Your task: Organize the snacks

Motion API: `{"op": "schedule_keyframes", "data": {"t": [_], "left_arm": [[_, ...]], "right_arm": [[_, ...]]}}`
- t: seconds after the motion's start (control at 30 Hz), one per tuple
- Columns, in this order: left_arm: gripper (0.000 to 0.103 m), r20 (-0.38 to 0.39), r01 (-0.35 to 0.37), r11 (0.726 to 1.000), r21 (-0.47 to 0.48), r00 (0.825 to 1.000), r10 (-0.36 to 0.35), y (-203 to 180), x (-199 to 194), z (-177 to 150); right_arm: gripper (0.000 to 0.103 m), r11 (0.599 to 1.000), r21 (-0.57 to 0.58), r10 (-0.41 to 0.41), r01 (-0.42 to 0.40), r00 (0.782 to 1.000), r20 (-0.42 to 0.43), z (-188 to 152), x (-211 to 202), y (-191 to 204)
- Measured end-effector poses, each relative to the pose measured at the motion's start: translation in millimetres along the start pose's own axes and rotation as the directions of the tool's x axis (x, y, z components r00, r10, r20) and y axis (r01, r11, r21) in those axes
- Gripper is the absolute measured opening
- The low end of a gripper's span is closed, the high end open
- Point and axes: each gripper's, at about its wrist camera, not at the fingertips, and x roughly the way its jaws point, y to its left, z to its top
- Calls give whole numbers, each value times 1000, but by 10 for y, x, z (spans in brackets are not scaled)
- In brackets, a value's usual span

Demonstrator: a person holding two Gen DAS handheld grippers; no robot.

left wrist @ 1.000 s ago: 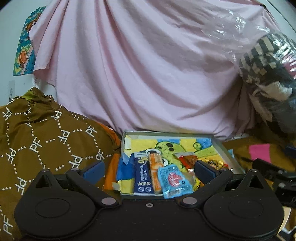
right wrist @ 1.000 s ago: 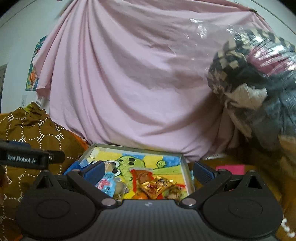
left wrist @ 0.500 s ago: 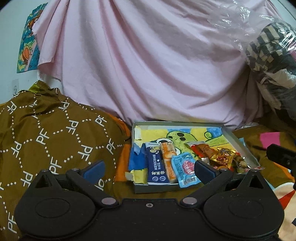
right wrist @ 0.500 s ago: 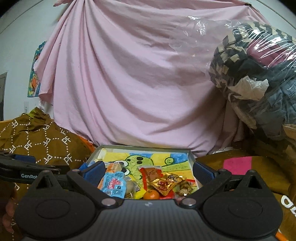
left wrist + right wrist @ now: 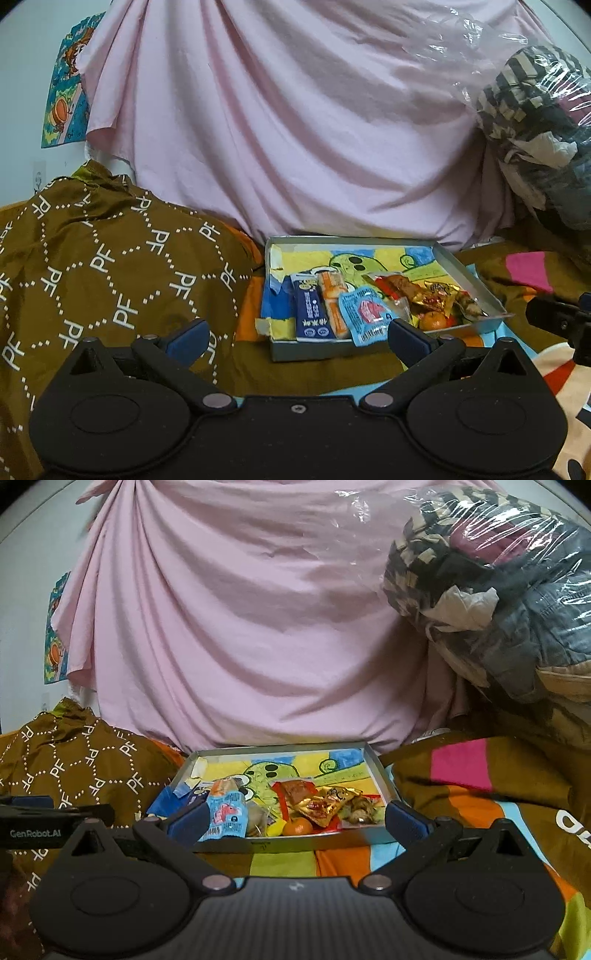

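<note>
My jaws stood apart and empty on both left gripper (image 5: 295,334) and right gripper (image 5: 295,818), short of the tray (image 5: 467,271) holding the snacks (image 5: 365,312): light, crinkly, likely slippery packets, best pinched flat at a sealed edge.

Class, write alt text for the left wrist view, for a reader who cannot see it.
An open left gripper, holding nothing, faces a shallow grey tray of snacks resting on patterned bedding: a dark blue packet, a light blue packet and a small orange. A pink sheet hangs behind.
</note>
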Motion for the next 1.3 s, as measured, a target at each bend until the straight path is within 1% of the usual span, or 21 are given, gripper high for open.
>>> {"op": "schedule_keyframes", "data": {"t": [0.17, 0.27, 0.57, 0.77, 0.87, 1.03, 1.2, 1.3], "left_arm": [[102, -22, -10, 1000, -21, 1000, 10, 9, -35, -73], [102, -24, -45, 999, -28, 999, 44, -43, -52, -121], [102, -98, 2, 999, -52, 995, -7, -149, -52, -272], [102, -137, -17, 999, -47, 990, 10, -112, -74, -380], [102, -138, -50, 998, -45, 990, 44, -61, -121, -430], [102, -155, -78, 996, -35, 985, 71, 33, -186, -488], [102, -138, -93, 995, -22, 986, 89, 94, -284, -543], [102, -127, -87, 996, -2, 988, 86, 90, -355, -584]], "right_arm": [[103, 1000, 6, -1, 2, 1000, -24, -63, -32, -31], [103, 1000, 2, -2, 2, 1000, -26, -97, -64, -41], [103, 1000, -3, -5, 5, 999, -36, -214, -176, -60], [103, 1000, 2, 1, -1, 998, -56, -294, -214, -39], [103, 1000, 12, 3, -3, 998, -63, -333, -225, -16], [103, 1000, 23, 13, -11, 997, -78, -404, -234, 42], [103, 1000, -2, 23, -23, 996, -81, -494, -302, 121], [103, 999, -9, 34, -35, 996, -76, -546, -360, 155]]}}
